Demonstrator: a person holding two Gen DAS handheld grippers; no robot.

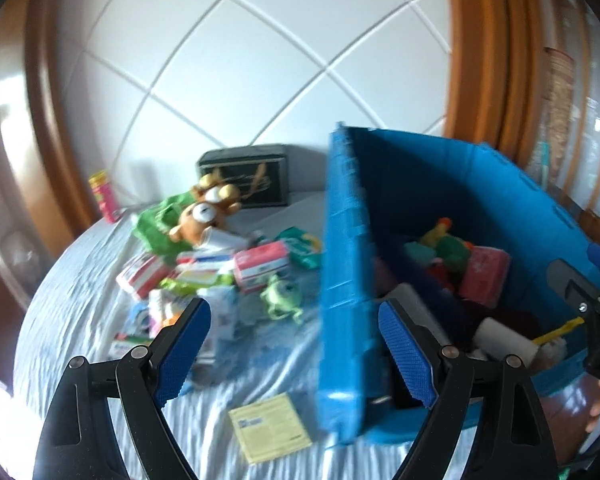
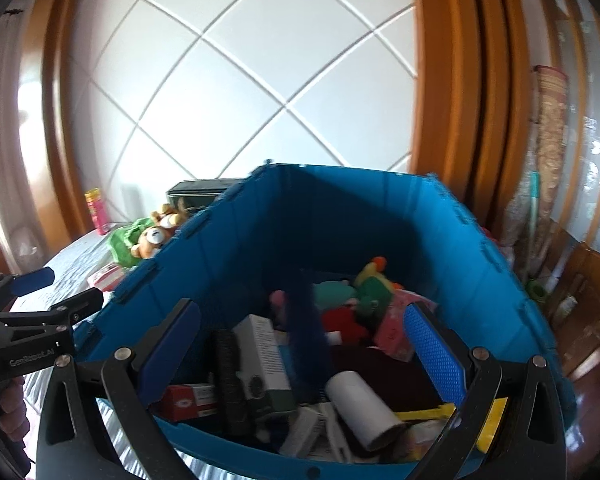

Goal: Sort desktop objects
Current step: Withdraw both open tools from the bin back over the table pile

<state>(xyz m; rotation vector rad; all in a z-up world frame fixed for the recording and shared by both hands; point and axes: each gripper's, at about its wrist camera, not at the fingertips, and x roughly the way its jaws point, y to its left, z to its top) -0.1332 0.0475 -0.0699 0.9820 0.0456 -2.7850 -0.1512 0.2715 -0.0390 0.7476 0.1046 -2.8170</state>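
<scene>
The left hand-held gripper [image 1: 294,354] hangs released over the sheet-covered tabletop [image 1: 80,280], beside the blue bin [image 1: 340,280]. The right hand-held gripper [image 2: 302,346] hangs released over that bin, grasping nothing.

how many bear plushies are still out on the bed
2: both bear plushies sit together at the far end of the pile, one in front on the green bag, the other just behind it. Others may be buried.

Both claws were matte black linkages with silver pivot screws and textured blue pads; the left claw [image 2: 40,292] carried white "GenRobot.AI" lettering on its body.
</scene>
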